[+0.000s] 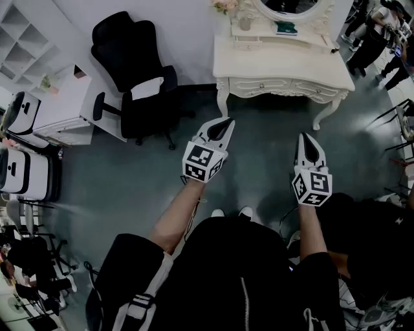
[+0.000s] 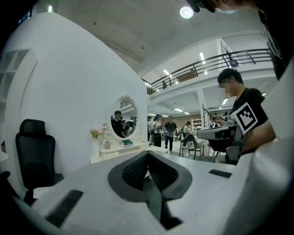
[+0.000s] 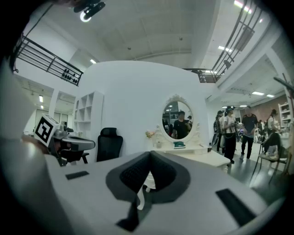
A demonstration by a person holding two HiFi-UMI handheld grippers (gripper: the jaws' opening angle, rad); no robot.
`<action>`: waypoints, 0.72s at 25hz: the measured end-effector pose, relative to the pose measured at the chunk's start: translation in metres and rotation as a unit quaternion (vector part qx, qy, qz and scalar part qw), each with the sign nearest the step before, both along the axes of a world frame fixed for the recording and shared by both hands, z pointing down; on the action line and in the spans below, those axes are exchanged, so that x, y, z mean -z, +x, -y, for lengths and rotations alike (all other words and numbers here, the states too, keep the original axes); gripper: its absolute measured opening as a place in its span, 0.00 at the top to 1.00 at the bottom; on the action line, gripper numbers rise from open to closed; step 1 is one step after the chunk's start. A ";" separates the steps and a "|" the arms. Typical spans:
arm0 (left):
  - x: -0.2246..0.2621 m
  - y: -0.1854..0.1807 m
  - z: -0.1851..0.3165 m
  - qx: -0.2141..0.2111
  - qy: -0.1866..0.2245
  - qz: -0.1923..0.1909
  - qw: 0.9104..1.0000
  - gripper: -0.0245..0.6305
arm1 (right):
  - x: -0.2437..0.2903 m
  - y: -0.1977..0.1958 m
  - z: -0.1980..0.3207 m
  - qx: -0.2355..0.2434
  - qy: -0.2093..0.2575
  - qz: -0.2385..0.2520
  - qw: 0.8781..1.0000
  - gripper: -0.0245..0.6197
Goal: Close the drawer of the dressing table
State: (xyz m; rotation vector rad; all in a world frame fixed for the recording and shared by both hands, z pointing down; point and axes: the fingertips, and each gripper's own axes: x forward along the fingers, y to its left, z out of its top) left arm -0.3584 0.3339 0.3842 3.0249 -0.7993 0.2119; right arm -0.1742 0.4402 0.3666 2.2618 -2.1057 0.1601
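Note:
The cream dressing table (image 1: 284,68) stands against the far wall, its front drawers (image 1: 284,86) flush with the frame. An oval mirror (image 1: 288,8) rises at its back. My left gripper (image 1: 226,121) is held level over the floor, well short of the table's left leg, jaws shut and empty. My right gripper (image 1: 309,137) hovers to its right, also shut with nothing in it, short of the table front. The left gripper view shows the table (image 2: 120,152) and mirror (image 2: 121,122) far off; the right gripper view shows the same table (image 3: 202,157) and mirror (image 3: 178,120).
A black office chair (image 1: 132,71) stands left of the table. White cabinets (image 1: 61,106) and shelves (image 1: 19,35) line the left side. People (image 1: 375,39) stand at the far right, and another person (image 2: 241,121) with a gripper is on the left gripper view's right.

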 end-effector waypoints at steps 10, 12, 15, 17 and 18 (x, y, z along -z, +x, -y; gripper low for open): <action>-0.005 0.015 0.002 -0.002 -0.002 0.002 1.000 0.95 | -0.006 0.008 0.004 0.011 0.000 -0.015 1.000 0.96; -0.005 0.020 0.003 -0.001 -0.003 0.001 1.000 0.95 | -0.008 0.013 0.004 0.013 -0.001 -0.014 1.000 0.96; -0.008 0.031 0.003 0.002 -0.005 0.002 1.000 0.95 | -0.013 0.023 0.004 0.015 -0.005 -0.007 1.000 0.96; -0.008 0.038 0.001 0.006 -0.007 0.002 1.000 0.95 | -0.016 0.031 0.003 0.018 -0.007 -0.001 1.000 0.96; -0.009 0.041 0.001 0.008 -0.007 0.003 1.000 0.95 | -0.017 0.036 0.003 0.020 -0.008 0.002 1.000 0.96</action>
